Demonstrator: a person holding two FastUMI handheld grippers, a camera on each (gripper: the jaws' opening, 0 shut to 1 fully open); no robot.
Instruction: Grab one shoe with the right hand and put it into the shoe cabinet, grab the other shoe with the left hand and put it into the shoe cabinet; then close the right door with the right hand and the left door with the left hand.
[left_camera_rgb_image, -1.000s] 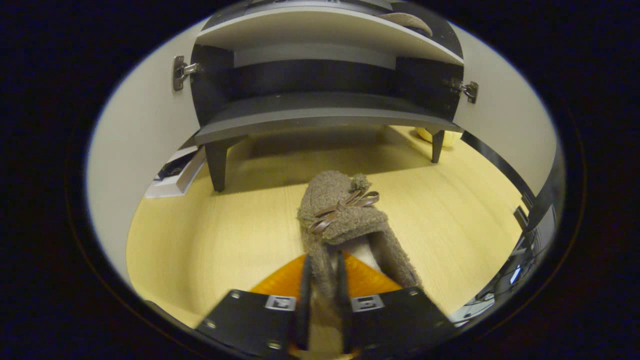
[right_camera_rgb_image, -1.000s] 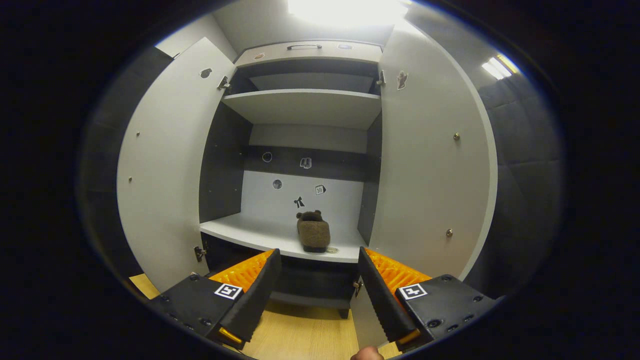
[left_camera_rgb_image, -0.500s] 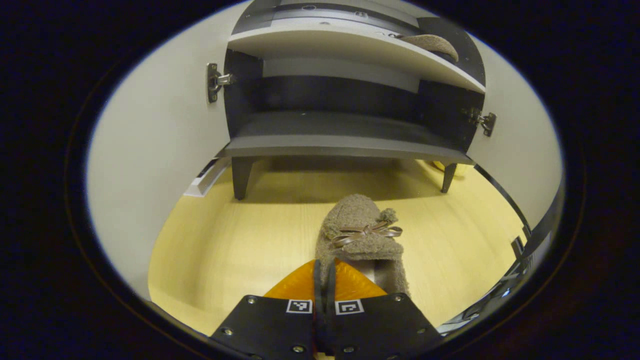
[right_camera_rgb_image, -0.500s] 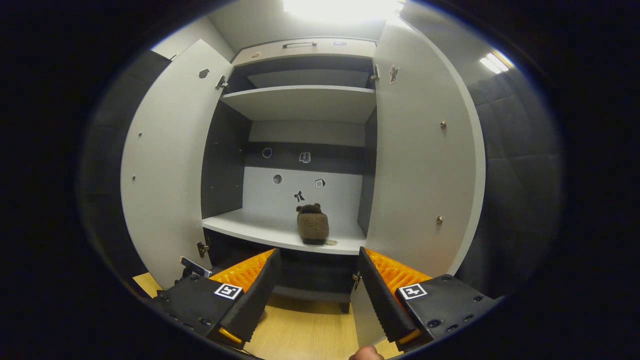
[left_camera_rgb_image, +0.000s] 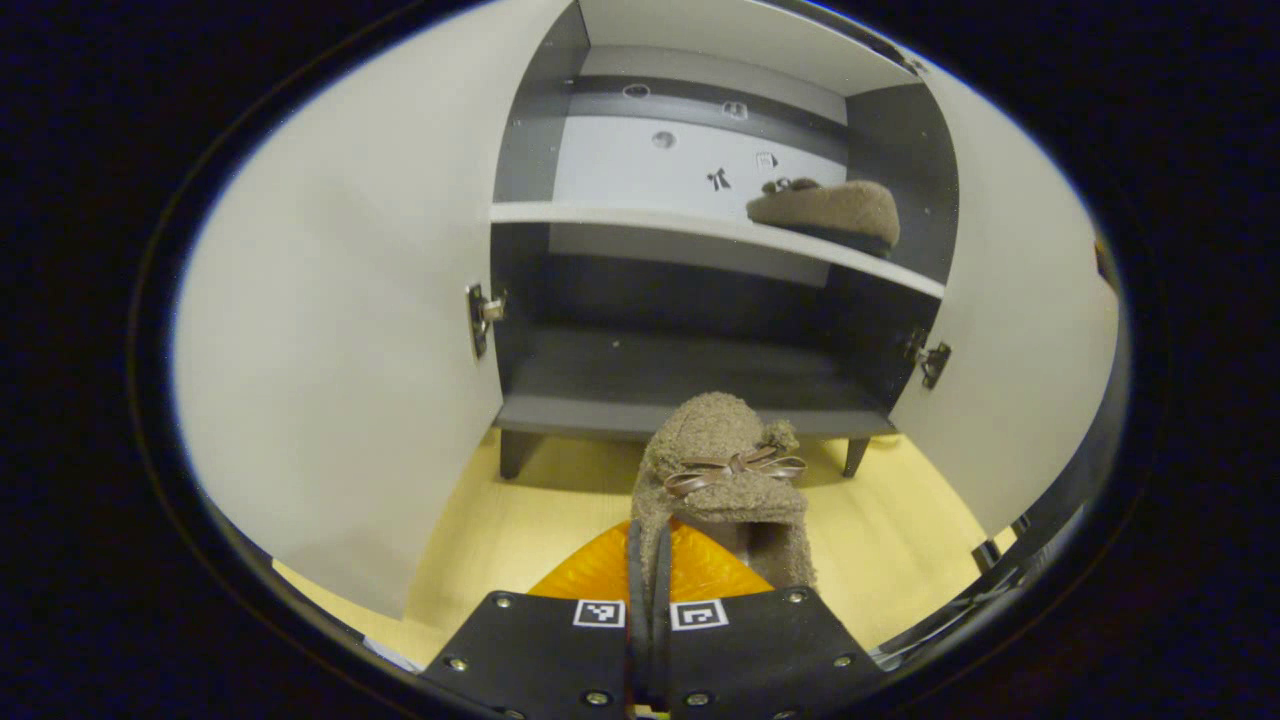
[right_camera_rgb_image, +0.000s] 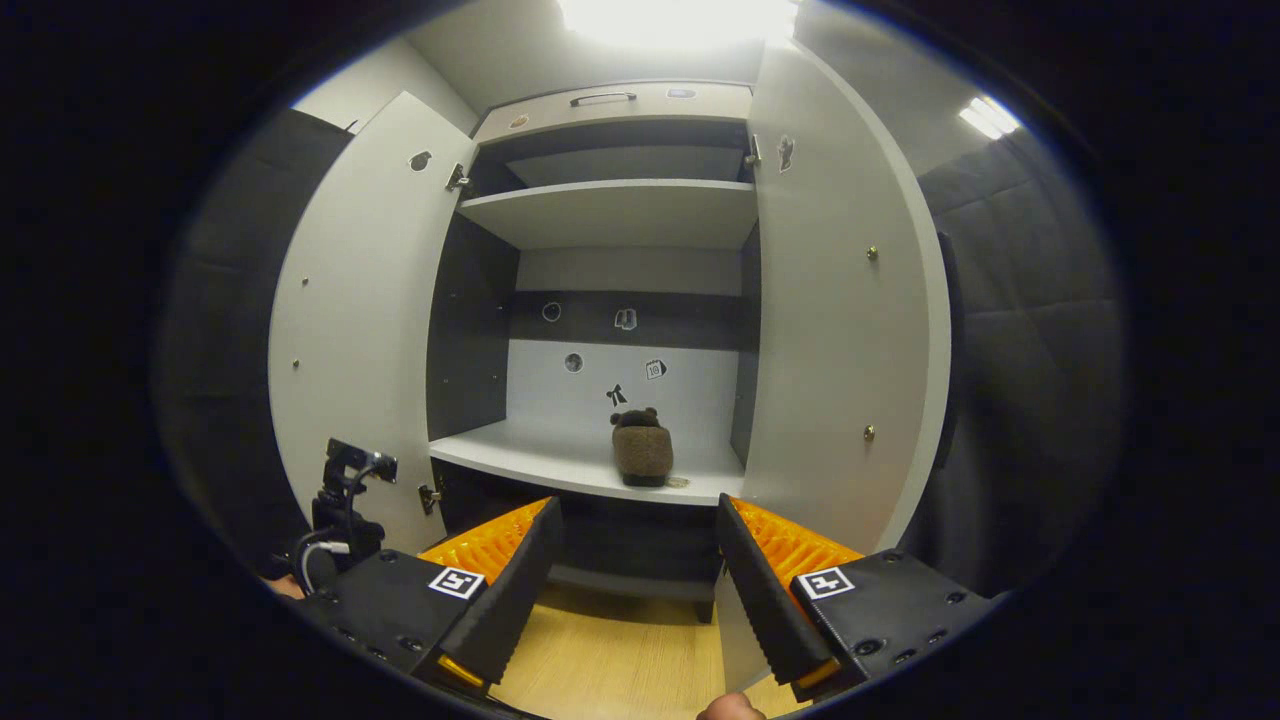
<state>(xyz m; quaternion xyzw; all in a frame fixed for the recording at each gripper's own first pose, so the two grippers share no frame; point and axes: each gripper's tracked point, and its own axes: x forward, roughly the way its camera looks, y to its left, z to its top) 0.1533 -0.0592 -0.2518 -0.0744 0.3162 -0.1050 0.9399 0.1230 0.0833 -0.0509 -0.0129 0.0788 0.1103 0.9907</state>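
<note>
The cabinet (right_camera_rgb_image: 615, 215) is the biggest thing here. It is tall and boxy, with smooth flat boards, pale grey on the outside and dark on the inner sides. It has two doors, and both stand wide open: the left door (right_camera_rgb_image: 350, 320) and the right door (right_camera_rgb_image: 840, 300). Each door is a flat, plain panel with small round studs on it. Inside I count three shelves in the right gripper view, all flat and smooth. The back wall has a few small stickers (right_camera_rgb_image: 625, 319). Small metal hinges (left_camera_rgb_image: 482, 315) hold the doors on.

The floor (left_camera_rgb_image: 520, 520) is light yellow wood with fine lines in it.

There are two shoes. Both are brown and fuzzy, like soft slippers. One shoe (right_camera_rgb_image: 643, 450) sits on the middle shelf (right_camera_rgb_image: 540, 460), toward the right side. The second shoe (left_camera_rgb_image: 722, 470) has a thin shiny bow on top. It is up off the floor, in front of the low dark shelf (left_camera_rgb_image: 680, 385).

There are two grippers, each with black blocks and orange ribbed fingers. The left gripper (left_camera_rgb_image: 648, 560) pinches the edge of the second shoe, with its fingers squeezed nearly together. The right gripper (right_camera_rgb_image: 635, 570) has its fingers spread wide apart and holds nothing, and it points at the cabinet.
</note>
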